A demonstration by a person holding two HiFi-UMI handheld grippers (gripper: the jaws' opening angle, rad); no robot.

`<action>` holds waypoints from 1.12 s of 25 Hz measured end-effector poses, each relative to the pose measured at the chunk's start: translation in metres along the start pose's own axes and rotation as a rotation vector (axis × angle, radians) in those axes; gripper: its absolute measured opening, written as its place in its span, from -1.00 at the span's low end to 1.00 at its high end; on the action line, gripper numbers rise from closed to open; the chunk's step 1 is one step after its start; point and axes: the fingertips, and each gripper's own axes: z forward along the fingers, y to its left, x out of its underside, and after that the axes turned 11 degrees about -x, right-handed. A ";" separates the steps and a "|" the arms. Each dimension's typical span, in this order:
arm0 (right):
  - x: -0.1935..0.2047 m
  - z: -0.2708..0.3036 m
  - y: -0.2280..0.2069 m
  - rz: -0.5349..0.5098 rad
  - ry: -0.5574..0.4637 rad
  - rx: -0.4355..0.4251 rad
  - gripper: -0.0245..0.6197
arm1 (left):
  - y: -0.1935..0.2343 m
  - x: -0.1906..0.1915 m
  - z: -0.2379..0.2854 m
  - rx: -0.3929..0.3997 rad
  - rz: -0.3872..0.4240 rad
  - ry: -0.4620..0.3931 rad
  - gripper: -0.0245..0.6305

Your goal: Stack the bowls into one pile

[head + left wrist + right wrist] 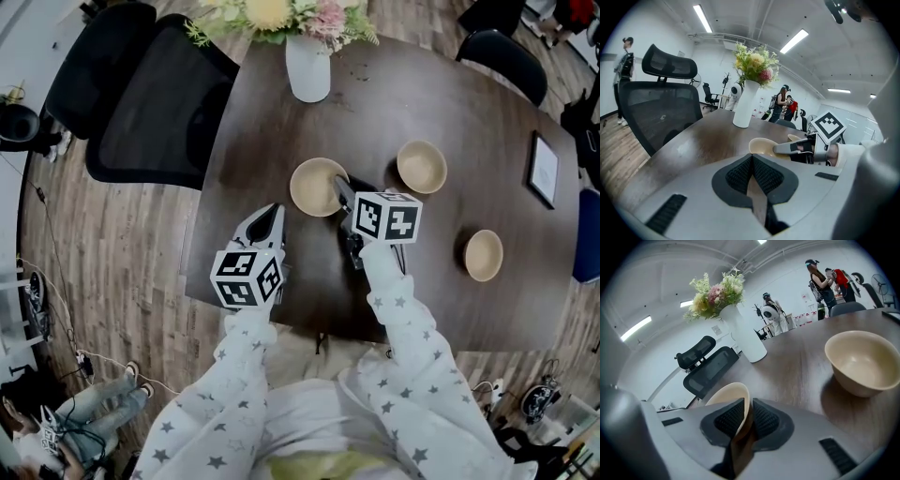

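Observation:
Three beige bowls stand apart on the dark table [281, 122]. My right gripper [340, 190] is shut on the right rim of the left bowl [315, 186]; in the right gripper view its pads [733, 416] pinch that bowl's thin wall [729, 394]. A second bowl [421, 166] [862, 362] sits upright to the right, and a third [484, 255] lies nearer the front right. My left gripper [272, 214] [751, 159] hovers at the table's left front, shut with nothing in it. From the left gripper view the held bowl [763, 145] shows just ahead.
A white vase [308, 67] with flowers stands at the back of the table. Two black mesh chairs [155, 108] stand at the left edge. A framed card [543, 169] lies at the far right. People stand in the room's background.

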 end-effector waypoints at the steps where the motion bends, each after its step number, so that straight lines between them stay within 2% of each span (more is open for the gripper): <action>1: 0.000 0.000 0.000 0.004 -0.005 0.002 -0.73 | 0.001 -0.001 0.000 -0.001 -0.001 -0.002 -0.85; 12: -0.016 -0.019 0.000 0.026 -0.076 0.015 -0.79 | 0.000 -0.016 -0.003 0.003 -0.006 -0.036 -0.85; 22: -0.057 -0.061 -0.011 0.066 -0.267 0.058 -0.80 | -0.027 -0.044 0.008 0.076 0.033 -0.077 -0.85; 28: -0.073 -0.098 -0.030 0.080 -0.373 0.138 -0.80 | -0.056 -0.053 0.015 0.134 0.069 -0.084 -0.85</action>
